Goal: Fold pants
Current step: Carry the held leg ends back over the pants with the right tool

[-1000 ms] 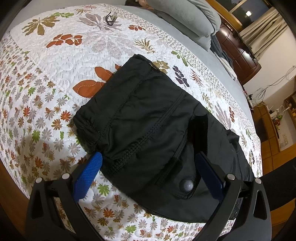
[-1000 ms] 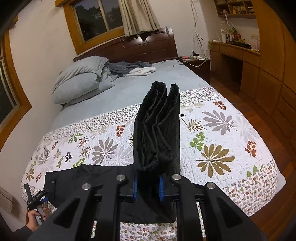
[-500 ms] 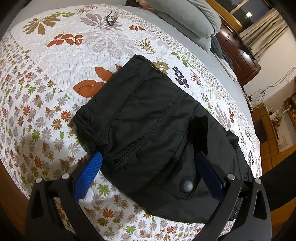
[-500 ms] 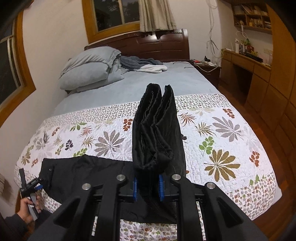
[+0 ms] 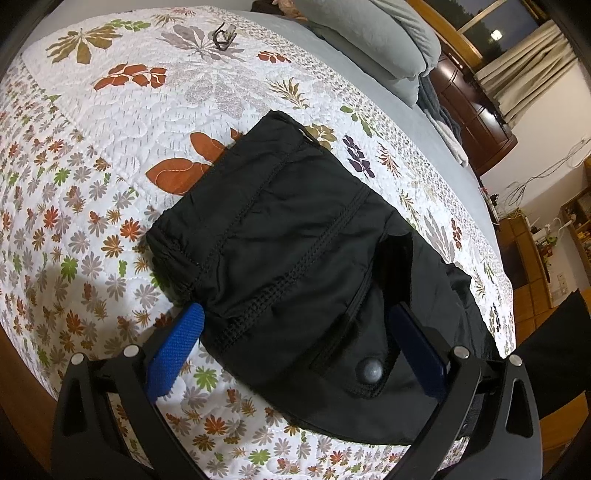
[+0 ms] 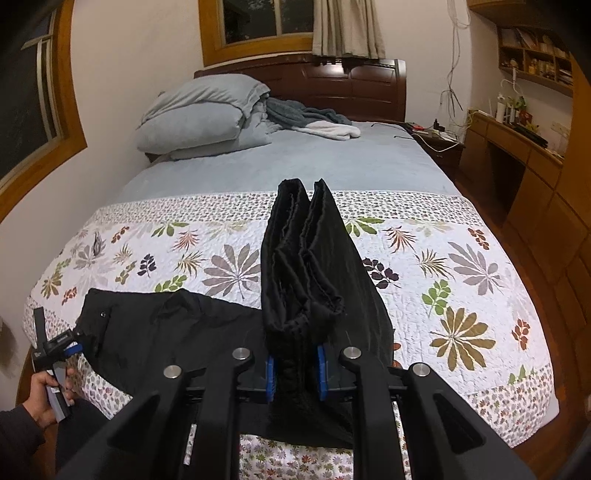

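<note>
From my left camera the pants run off under the right finger, so I can't see the legs. A small dark thing far off on the quilt is too tiny to identify. The shelf clutter is just blur.

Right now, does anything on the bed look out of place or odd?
Nothing looks spilled or damaged. One stray item: a small dark clip-like object lies alone on the floral quilt, away from the black pants; what it is cannot be told. At the headboard end a grey blanket sits rumpled beside the pillows.
</note>
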The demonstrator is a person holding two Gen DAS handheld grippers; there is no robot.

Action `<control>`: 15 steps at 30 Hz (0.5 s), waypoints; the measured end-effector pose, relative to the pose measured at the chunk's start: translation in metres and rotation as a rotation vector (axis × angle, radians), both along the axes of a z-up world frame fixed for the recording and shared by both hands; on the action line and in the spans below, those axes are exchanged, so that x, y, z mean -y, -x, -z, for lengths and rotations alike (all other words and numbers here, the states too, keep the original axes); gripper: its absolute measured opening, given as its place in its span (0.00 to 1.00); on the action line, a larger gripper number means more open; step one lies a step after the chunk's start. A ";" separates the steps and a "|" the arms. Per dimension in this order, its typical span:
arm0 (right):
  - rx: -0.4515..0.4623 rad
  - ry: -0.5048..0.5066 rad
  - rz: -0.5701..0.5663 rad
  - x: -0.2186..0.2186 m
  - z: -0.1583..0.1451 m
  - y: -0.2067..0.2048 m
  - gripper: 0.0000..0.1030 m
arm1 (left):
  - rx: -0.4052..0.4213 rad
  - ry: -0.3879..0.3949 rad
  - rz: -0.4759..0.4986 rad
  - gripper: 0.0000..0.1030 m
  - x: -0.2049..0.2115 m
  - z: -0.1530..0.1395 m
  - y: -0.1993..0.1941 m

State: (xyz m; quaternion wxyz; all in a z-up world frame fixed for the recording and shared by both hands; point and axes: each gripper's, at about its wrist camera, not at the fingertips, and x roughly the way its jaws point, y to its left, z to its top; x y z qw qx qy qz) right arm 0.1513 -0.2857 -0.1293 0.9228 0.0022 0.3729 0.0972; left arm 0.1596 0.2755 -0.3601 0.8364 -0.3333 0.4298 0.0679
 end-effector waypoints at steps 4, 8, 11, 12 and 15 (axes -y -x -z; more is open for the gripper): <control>-0.013 0.014 -0.020 -0.011 0.005 -0.002 0.16 | 0.004 0.005 0.000 0.97 -0.001 0.000 0.001; -0.034 0.043 -0.043 -0.025 0.012 -0.005 0.16 | 0.010 0.013 -0.002 0.97 -0.001 0.000 0.003; -0.058 0.073 -0.068 -0.038 0.022 -0.009 0.16 | 0.012 0.013 -0.001 0.97 -0.002 0.000 0.004; -0.070 0.085 -0.081 -0.045 0.027 -0.010 0.16 | 0.012 0.014 -0.002 0.97 -0.002 0.000 0.004; -0.099 0.120 -0.112 -0.063 0.044 -0.012 0.16 | 0.018 0.022 -0.003 0.97 -0.003 0.000 0.005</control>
